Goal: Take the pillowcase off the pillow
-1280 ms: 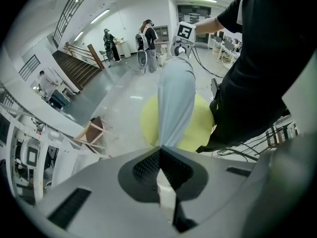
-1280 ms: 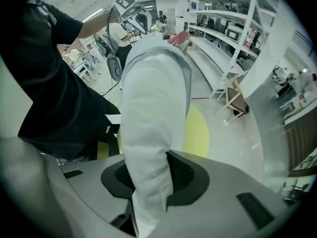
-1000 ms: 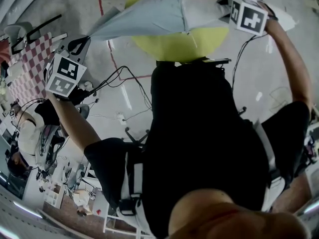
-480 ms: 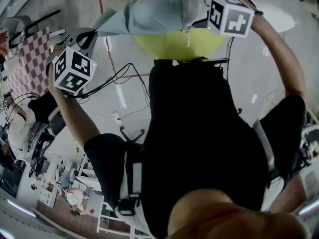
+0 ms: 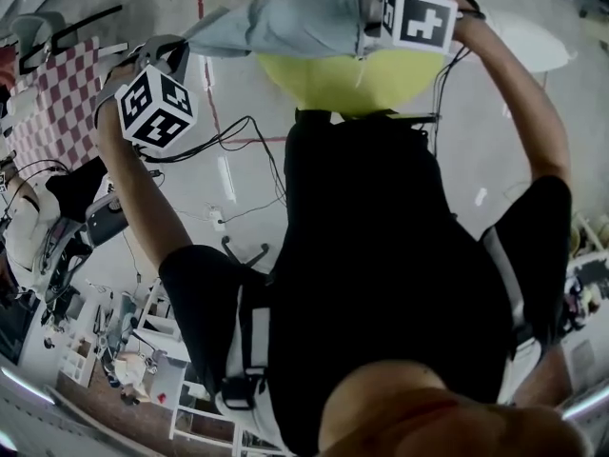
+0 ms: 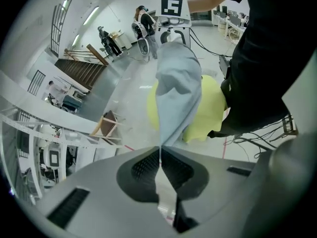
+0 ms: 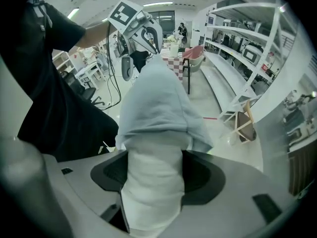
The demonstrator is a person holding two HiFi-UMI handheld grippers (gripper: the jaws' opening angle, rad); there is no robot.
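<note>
Pillowcase [image 5: 285,22], pale blue, stretching in mid-air over yellow cushion [image 5: 333,79], long axis running from left gripper [image 6: 161,157] to right gripper [image 7: 153,175]. Pinching its narrow end tight between left fingers [image 6: 141,165], fully together. Closing right fingers [image 7: 106,175] around white pillow [image 7: 151,192] poking from the open end, pads pressing on it.

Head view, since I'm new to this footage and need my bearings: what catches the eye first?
A pale blue pillowcase is stretched in the air between both grippers, above a round yellow thing lower down. The left gripper pinches its thin end shut. The right gripper has its jaws closing on the white pillow that pokes out of the other end.
</note>
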